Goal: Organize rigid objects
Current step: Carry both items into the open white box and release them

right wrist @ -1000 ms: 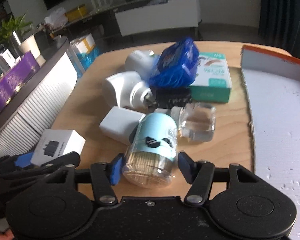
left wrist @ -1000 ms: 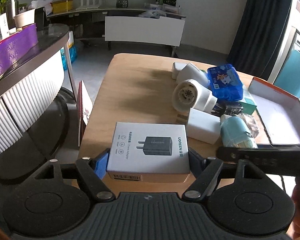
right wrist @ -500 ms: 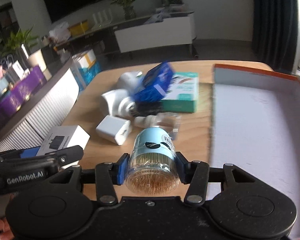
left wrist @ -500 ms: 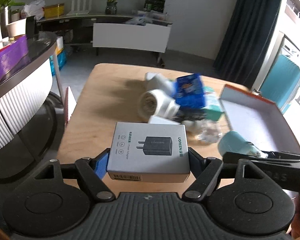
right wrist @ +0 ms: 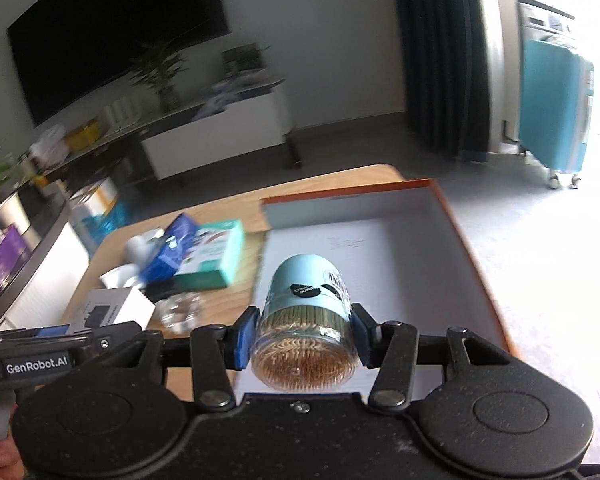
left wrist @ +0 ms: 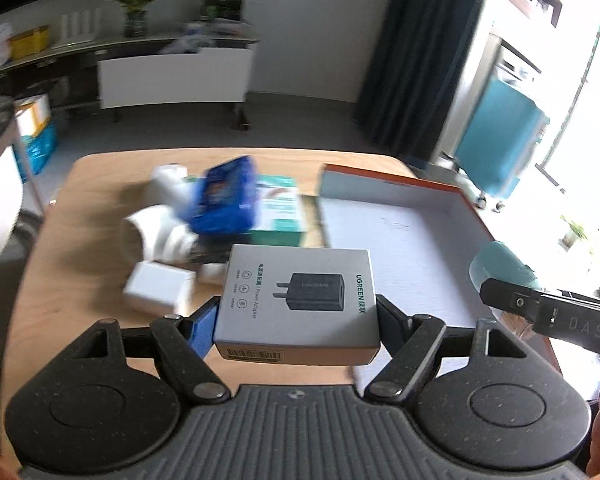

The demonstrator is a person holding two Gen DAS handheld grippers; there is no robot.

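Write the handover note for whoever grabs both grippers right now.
Left gripper: shut on the power adapter box, held in the air.
Right gripper: shut on the toothpick jar, held over the orange-edged tray.
Tray looks bare; nothing placed yet.
On the table: blue pack, teal box, white plugs, white charger, clear container.
Next: probably set both held items in the tray, then the rest.

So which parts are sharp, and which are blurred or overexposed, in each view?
Left wrist view: the adapter box is sharp, the table pile is motion-blurred, the window at right is blown out. Right wrist view: the toothpick jar is sharp, the background is smeared.
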